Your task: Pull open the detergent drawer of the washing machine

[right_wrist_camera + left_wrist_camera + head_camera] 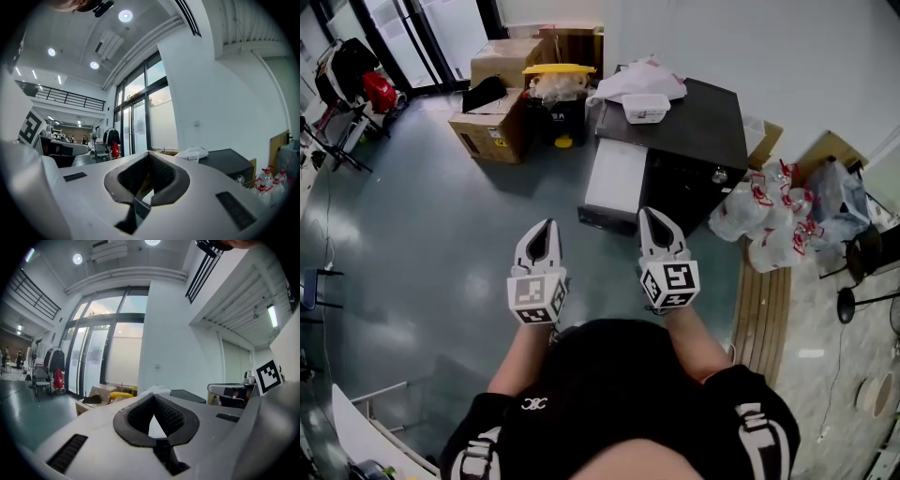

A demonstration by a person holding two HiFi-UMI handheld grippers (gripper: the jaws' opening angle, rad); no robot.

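My left gripper is closed, tips meeting, nothing btwn them; its own view shows the same. My right gripper is likewise closed & empty. I hold both level, side by side in front of my chest, over the grey floor. They point twd the washing machine, well short of it & touching nothing.

The washing machine is a dark unit w/ a small knob on the face turned to me. I can't pick out the detergent drawer from here. A white panel sits against the machine's left side. On top of the machine are a white plastic container & a white bag behind it. Left of the machine are a yellow-lidded bin & cardboard boxes. Right of the machine are clear bags of bottles.
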